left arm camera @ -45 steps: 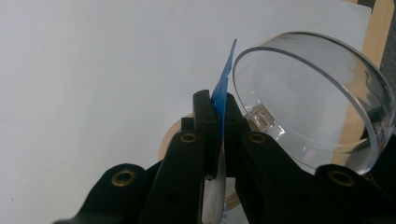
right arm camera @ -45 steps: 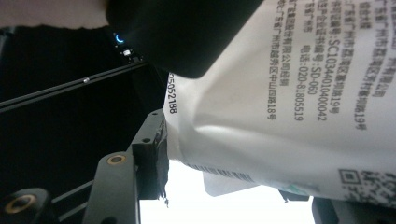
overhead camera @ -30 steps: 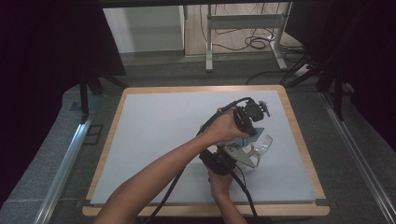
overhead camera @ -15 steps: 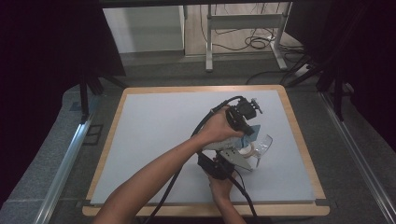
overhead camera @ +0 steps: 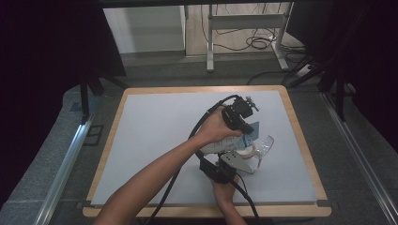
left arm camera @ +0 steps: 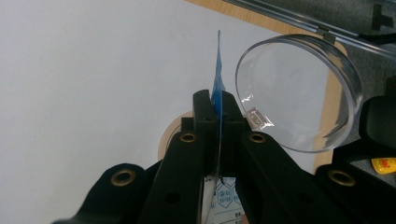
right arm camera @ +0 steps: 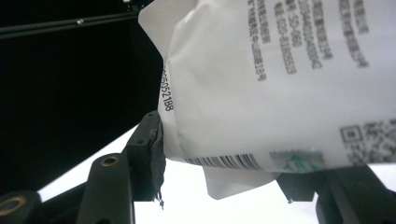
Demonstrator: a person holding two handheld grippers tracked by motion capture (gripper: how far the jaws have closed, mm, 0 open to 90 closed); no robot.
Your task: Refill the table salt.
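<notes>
A white printed pouch (right arm camera: 280, 79) with a barcode and a blue top edge (left arm camera: 217, 74) hangs between both grippers over the right half of the white mat (overhead camera: 155, 136). My left gripper (left arm camera: 217, 99) is shut on that thin blue edge; in the high view it (overhead camera: 247, 124) sits just above the pouch's blue corner (overhead camera: 252, 129). From below, my right gripper (right arm camera: 224, 154) holds the pouch's lower body, its left pad (right arm camera: 155, 140) pressed against the side. In the high view the right gripper (overhead camera: 240, 153) reaches up from the table's near edge.
A clear round dish (left arm camera: 299, 93) stands tilted just right of the pouch, also seen in the high view as the clear dish (overhead camera: 264, 144). A tan ring (left arm camera: 169, 136) lies on the mat below. The wooden table rim (overhead camera: 300, 136) runs close on the right.
My left hand has shifted a little to the left with the pouch's blue edge still in its jaws. The right hand stays in place under the pouch.
</notes>
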